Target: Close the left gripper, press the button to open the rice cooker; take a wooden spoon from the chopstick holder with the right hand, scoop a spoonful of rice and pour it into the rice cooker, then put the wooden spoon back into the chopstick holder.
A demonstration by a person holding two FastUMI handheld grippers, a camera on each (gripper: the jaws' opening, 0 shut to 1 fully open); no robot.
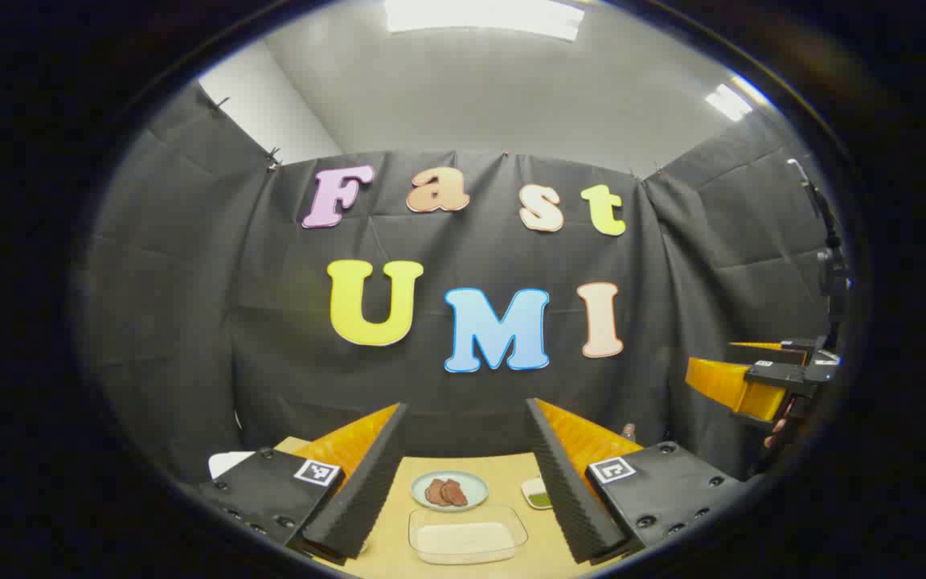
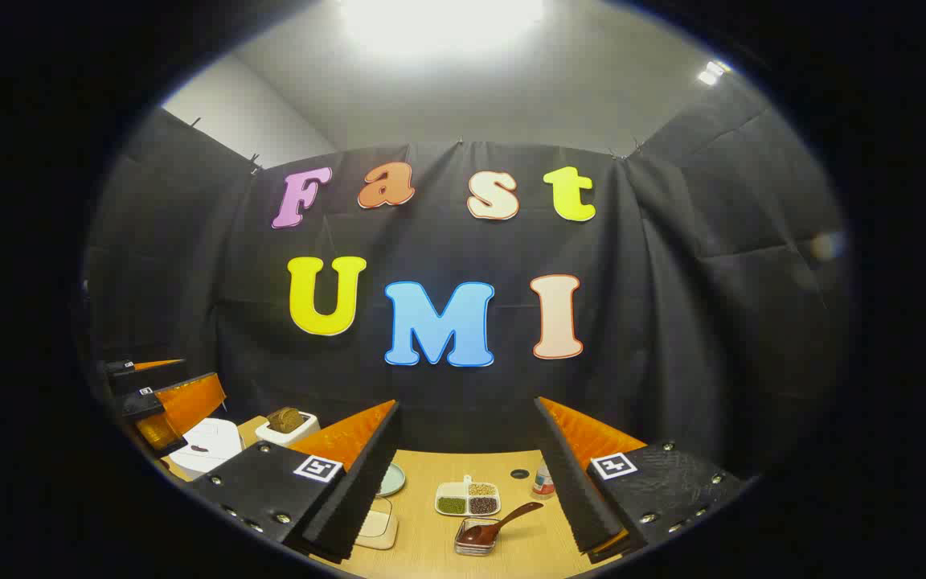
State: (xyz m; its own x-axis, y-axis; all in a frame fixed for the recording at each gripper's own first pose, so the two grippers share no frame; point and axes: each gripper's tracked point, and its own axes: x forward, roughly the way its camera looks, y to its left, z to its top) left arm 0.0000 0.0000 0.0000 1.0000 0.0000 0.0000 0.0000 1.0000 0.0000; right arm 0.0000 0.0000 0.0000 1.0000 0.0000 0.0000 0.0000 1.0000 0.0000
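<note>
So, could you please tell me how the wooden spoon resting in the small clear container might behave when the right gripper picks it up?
The wooden spoon looks rigid, so it probably won't flex. It leans with its bowl in the small clear container, handle angled up and free, so lifting could nudge or tip that light-looking container. The handle looks slim and smooth, so it may twist between the open fingers of the right gripper.
</note>
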